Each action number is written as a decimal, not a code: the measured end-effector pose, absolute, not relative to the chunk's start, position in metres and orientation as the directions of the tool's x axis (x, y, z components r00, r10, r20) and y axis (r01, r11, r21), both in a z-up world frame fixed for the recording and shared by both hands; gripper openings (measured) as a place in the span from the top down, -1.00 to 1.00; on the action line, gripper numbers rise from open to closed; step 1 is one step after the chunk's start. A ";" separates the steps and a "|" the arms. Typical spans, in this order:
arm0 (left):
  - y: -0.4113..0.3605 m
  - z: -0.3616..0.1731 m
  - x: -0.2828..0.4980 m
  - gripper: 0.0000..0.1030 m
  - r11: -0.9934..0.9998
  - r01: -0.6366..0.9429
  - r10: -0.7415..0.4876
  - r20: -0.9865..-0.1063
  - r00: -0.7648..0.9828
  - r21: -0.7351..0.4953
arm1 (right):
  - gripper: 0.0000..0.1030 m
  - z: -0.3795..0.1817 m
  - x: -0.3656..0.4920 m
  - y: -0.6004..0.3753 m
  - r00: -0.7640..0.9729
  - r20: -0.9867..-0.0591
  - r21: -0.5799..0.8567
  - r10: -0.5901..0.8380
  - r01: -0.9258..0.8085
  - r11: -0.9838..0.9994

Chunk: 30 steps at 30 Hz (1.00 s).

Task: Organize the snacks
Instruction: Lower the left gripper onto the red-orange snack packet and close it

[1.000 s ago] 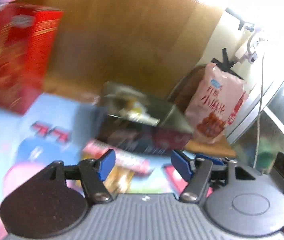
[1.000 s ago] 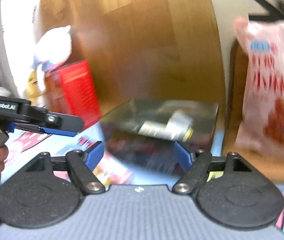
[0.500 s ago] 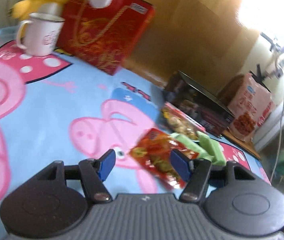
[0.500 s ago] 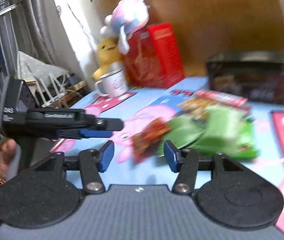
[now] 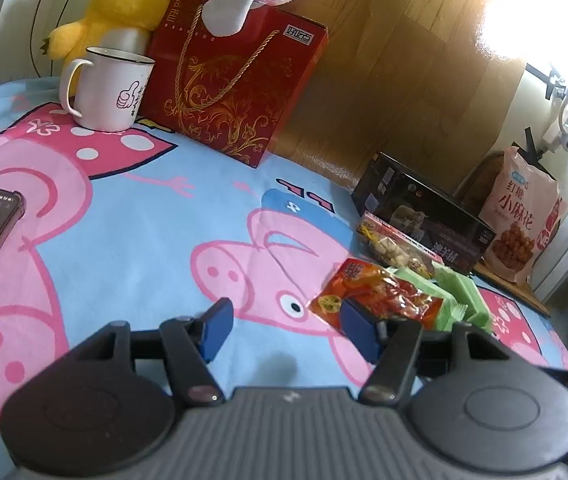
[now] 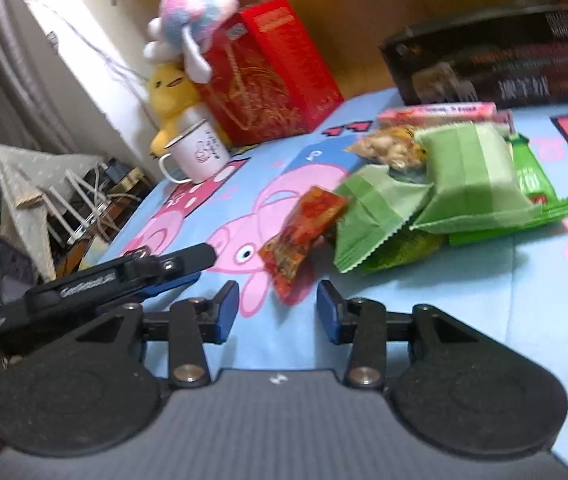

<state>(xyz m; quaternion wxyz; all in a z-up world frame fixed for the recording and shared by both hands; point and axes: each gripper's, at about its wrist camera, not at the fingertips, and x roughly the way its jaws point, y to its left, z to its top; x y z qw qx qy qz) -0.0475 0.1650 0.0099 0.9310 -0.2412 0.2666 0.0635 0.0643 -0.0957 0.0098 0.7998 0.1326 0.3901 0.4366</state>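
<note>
Left tongs [image 5: 284, 330] parted and empty, right tongs [image 6: 278, 312] narrowing, empty

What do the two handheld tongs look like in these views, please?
Both match: the left tongs and right tongs have black linkage arms with silver pivot screws, blue pads, round black side discs and a ribbed grey body. White lettering marks the left one's side.

A light-blue cloth [image 5: 132, 236] printed with pink cartoon pigs is covering the surface. A red-and-orange snack packet [image 6: 301, 236] is lying near pale-green wrappers [image 6: 467, 176]. Far left, a red box [image 5: 236, 80] is showing gold scrollwork beside a white mug [image 5: 110, 88] and a yellow plush duck [image 5: 120, 4]. A black box [image 5: 423, 220] is sitting far right.
</note>
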 end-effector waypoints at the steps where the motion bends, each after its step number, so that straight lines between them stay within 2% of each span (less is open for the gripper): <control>1: 0.165 0.009 -0.048 -0.18 0.875 -0.245 -0.012 -0.526 0.851 -0.418 | 0.12 0.009 0.066 -0.095 0.318 -0.507 0.557 0.801 -0.589 0.586; 3: 0.166 0.009 -0.048 -0.18 0.872 -0.244 -0.016 -0.523 0.852 -0.424 | 0.14 0.009 0.068 -0.092 0.323 -0.503 0.564 0.802 -0.580 0.588; 5: 0.166 0.009 -0.048 -0.18 0.871 -0.243 -0.019 -0.522 0.853 -0.428 | 0.29 0.008 0.071 -0.089 0.320 -0.506 0.570 0.801 -0.573 0.589; 7: 0.166 0.009 -0.047 -0.18 0.871 -0.242 -0.018 -0.522 0.853 -0.426 | 0.62 0.005 0.074 -0.086 0.308 -0.512 0.581 0.802 -0.564 0.587; 9: 0.165 0.009 -0.047 -0.18 0.872 -0.243 -0.017 -0.522 0.853 -0.425 | 0.71 0.002 0.078 -0.084 0.291 -0.517 0.598 0.805 -0.550 0.584; 21: 0.162 0.010 -0.046 -0.18 0.884 -0.237 -0.014 -0.529 0.849 -0.404 | 0.80 0.013 0.052 -0.124 0.178 -0.515 0.602 0.839 -0.621 0.501; 26: 0.143 0.013 -0.043 -0.14 0.910 -0.150 -0.092 -0.542 0.836 -0.386 | 0.81 0.011 0.033 -0.167 0.188 -0.539 0.594 0.821 -0.606 0.528; 30: 0.099 0.014 -0.036 -0.14 0.910 0.005 -0.255 -0.550 0.795 -0.413 | 0.81 0.011 0.015 -0.211 0.248 -0.539 0.590 0.805 -0.571 0.570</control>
